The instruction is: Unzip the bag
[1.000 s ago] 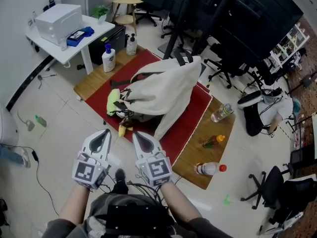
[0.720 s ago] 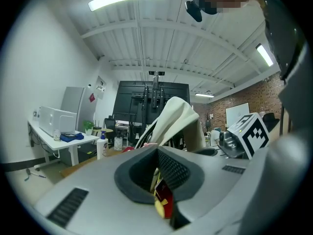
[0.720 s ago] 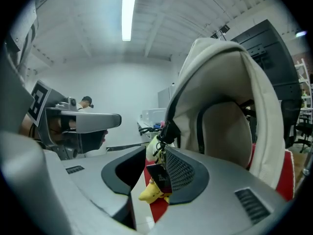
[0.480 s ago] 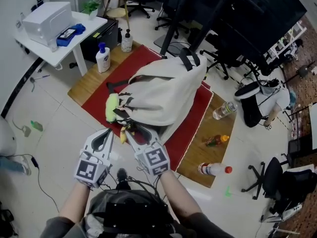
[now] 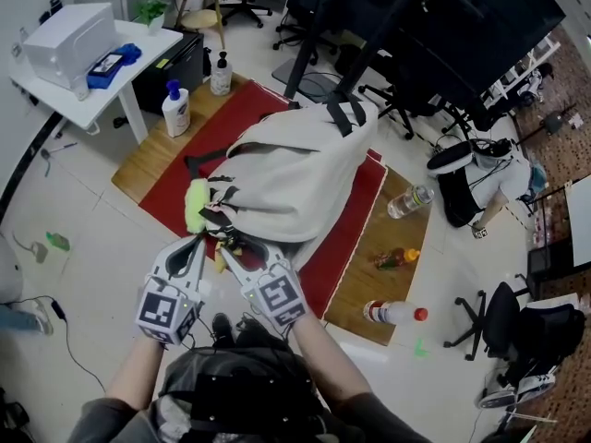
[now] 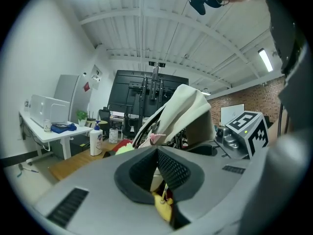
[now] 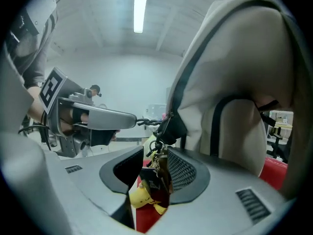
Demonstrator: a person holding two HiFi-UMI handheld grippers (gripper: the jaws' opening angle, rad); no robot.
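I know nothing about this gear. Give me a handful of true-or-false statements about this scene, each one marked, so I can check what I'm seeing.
1. The beige bag lies on a red mat. True.
2. The right gripper has its jaws pressed together. False: they stand apart, and the bag's dangling charms hang between them.
3. A bottle with a red cap lies on its side. True.
4. The left gripper has its jaws wide apart. False: they are shut.
5. The white table is bare. False: a white box and a blue thing sit on it.
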